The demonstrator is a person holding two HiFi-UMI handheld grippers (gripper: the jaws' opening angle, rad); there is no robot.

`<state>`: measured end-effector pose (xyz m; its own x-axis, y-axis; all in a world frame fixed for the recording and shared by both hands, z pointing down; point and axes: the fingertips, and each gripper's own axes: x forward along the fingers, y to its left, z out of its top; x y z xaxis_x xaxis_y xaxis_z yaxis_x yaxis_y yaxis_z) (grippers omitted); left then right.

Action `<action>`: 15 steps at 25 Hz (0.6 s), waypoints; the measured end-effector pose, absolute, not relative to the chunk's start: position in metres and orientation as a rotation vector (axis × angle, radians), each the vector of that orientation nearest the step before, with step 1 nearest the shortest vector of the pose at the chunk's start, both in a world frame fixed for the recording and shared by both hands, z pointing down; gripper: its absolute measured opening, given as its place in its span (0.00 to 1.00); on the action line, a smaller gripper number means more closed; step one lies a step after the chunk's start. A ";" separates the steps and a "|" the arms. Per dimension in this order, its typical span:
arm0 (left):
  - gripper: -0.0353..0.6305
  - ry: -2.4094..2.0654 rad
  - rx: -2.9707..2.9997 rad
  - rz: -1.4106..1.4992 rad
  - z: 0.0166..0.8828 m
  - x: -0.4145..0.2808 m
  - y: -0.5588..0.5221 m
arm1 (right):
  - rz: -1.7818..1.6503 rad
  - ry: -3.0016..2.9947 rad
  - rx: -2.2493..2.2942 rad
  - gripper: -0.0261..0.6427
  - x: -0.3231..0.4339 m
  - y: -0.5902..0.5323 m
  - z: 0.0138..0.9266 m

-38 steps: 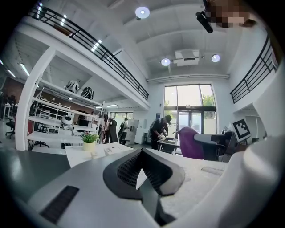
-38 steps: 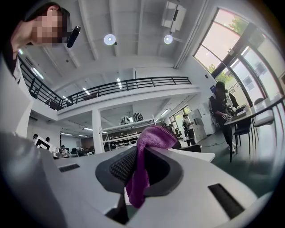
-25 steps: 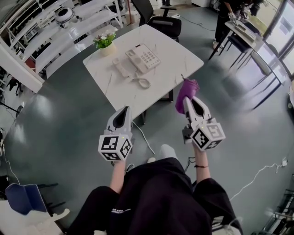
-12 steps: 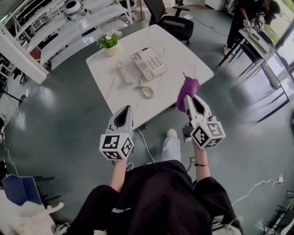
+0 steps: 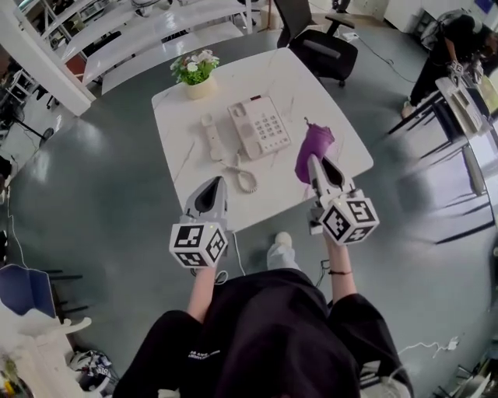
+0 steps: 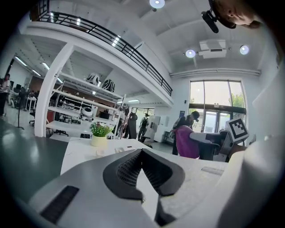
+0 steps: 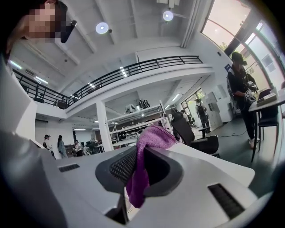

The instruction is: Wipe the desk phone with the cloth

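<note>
— Where do we find the phone point(image 5: 261, 128)?

— On the white table point(image 5: 327, 85), about mid-top, keypad up. Its handset point(image 5: 210, 137) is off the cradle and lies just left of the base, and the cord point(image 5: 243, 177) loops from there toward the near edge.

— And the cloth point(image 5: 313, 144)?

— Purple, and pinched in the right gripper point(image 5: 313, 161). In the right gripper view we see the two jaws pressed onto it, with a fold standing above the tips and the rest hanging down between the pads. From the head view it sits just right of the phone, over the table's near right part. We see a gap between cloth and phone, so they are apart. We cannot tell whether the cloth touches the tabletop.

— What about the left gripper point(image 5: 219, 181)?

— Its jaws meet at the tips with nothing between them. It is held over the table's near edge, on our side of the cord and apart from it.

— What else do we have around the phone?

— A small potted plant point(image 5: 194, 68) at the far left corner of the table, well apart from the phone. Beyond the table we see a black chair point(image 5: 323, 43) and white shelves point(image 5: 156, 23), all on a grey floor point(image 5: 101, 179).
</note>
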<state>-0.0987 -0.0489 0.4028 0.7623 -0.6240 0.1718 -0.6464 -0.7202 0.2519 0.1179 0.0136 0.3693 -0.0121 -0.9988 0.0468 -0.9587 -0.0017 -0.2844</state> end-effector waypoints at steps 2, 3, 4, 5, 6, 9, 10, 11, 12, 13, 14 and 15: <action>0.05 -1.017 2.637 0.110 0.405 -0.089 -0.059 | -0.370 2.128 -2.052 0.09 0.127 -0.004 0.373; 0.05 -1.032 2.623 0.109 0.406 -0.084 -0.064 | -0.378 2.146 -2.040 0.09 0.131 -0.011 0.374; 0.05 -1.044 2.612 0.107 0.407 -0.080 -0.067 | -0.386 2.163 -2.029 0.09 0.135 -0.017 0.376; 0.05 -1.053 2.603 0.105 0.408 -0.074 -0.070 | -0.394 2.180 -2.019 0.09 0.139 -0.023 0.377; 0.05 -1.060 2.595 0.103 0.409 -0.069 -0.073 | -0.401 2.197 -2.008 0.09 0.143 -0.027 0.379; 0.05 -1.083 2.572 0.099 0.412 -0.054 -0.081 | -0.414 2.246 -1.964 0.09 0.153 -0.042 0.380; 0.05 -1.094 2.564 0.097 0.413 -0.050 -0.084 | -0.417 2.261 -1.952 0.09 0.156 -0.047 0.382; 0.05 -1.104 2.555 0.095 0.414 -0.047 -0.087 | -0.420 2.277 -1.941 0.09 0.159 -0.052 0.384; 0.05 -1.115 2.546 0.094 0.416 -0.043 -0.089 | -0.425 2.291 -1.932 0.09 0.162 -0.057 0.386; 0.05 -1.127 2.537 0.093 0.418 -0.040 -0.092 | -0.431 2.304 -1.923 0.09 0.165 -0.062 0.389; 0.05 -1.139 2.526 0.091 0.419 -0.037 -0.094 | -0.437 2.315 -1.914 0.09 0.168 -0.067 0.391; 0.05 -1.153 2.514 0.089 0.421 -0.035 -0.097 | -0.444 2.326 -1.905 0.09 0.171 -0.072 0.393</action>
<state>-0.0353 -0.0974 0.4209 0.6630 -0.7191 0.2084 -0.7425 -0.5958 0.3063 0.1708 -0.0722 0.3931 -0.2113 -0.9719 0.1042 -0.9420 0.1740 -0.2870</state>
